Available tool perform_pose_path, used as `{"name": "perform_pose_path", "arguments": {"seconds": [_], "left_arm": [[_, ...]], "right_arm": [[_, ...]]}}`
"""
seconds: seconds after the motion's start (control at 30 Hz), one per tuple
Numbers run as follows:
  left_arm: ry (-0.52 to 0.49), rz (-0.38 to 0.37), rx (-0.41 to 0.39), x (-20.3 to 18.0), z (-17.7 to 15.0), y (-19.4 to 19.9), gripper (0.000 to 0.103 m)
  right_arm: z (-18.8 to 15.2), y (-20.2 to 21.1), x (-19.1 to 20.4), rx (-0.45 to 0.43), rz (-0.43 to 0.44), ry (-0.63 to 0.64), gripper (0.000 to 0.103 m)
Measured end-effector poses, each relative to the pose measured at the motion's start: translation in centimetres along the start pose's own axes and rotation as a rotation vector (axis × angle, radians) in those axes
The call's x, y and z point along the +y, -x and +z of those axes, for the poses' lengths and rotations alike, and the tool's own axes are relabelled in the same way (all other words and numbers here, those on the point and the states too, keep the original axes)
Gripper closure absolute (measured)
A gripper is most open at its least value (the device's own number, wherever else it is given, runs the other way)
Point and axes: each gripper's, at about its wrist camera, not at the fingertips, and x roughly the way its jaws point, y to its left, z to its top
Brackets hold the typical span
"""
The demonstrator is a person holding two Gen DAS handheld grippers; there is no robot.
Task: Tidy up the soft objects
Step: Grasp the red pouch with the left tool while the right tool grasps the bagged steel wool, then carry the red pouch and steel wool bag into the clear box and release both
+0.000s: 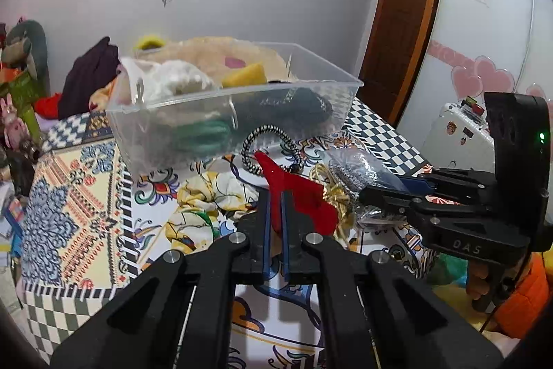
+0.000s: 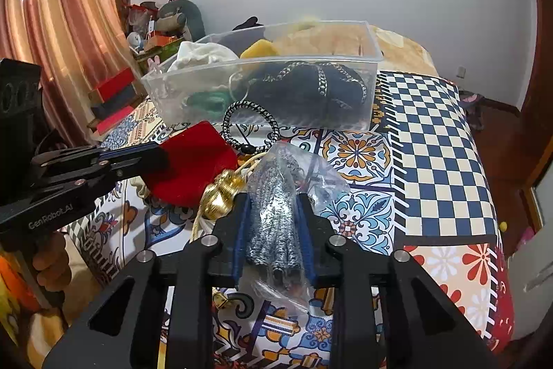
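A clear plastic bin [image 1: 221,102] [image 2: 311,61] stands on the patterned bedspread, holding a white cloth, a yellow sponge, a green cord and a dark bundle. My left gripper [image 1: 275,196] [image 2: 162,158] is shut on a red felt piece [image 1: 293,192] [image 2: 197,161], held just in front of the bin. My right gripper [image 2: 273,199] [image 1: 366,196] is shut on a plastic-bagged silver scrubber [image 2: 273,217] [image 1: 352,168], beside the red piece. A black-and-white cord loop [image 1: 266,144] [image 2: 250,127] lies against the bin's front wall. A gold cord [image 2: 221,199] [image 1: 331,192] lies between the grippers.
A yellow-and-white floral cloth [image 1: 204,199] lies crumpled on the bedspread [image 2: 432,140] left of my left gripper. Plush toys and boxes [image 2: 162,26] crowd the far left by the curtain. A door [image 1: 401,16] and a white suitcase [image 1: 463,134] stand at the right.
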Motion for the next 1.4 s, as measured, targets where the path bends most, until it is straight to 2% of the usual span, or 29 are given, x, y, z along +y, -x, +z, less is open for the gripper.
{"name": "perform_pose_path", "arguments": {"seconds": [0.43,0.87,1.23,1.4], "left_arm": [[-0.013,0.048,-0.1,0.3,2.4,3.5,0.1],[-0.028,0.113,-0.256,0.7,8.3,5.9,0.1],[-0.008,0.134,-0.359,1.8,12.8,5.9,0.1],[-0.01,0.17,-0.367,2.0,13.9,4.5,0.1]], "right_arm": [[1.7,2.5,-1.1,-0.087,-0.014,-0.042,0.082],[6.5,4.1,-0.6,-0.218,-0.035,0.013,0.082],[10.7,2.8,0.1,-0.294,-0.053,0.058,0.082],[11.8,1.7,0.4,-0.295,-0.069,0.07,0.082]]}}
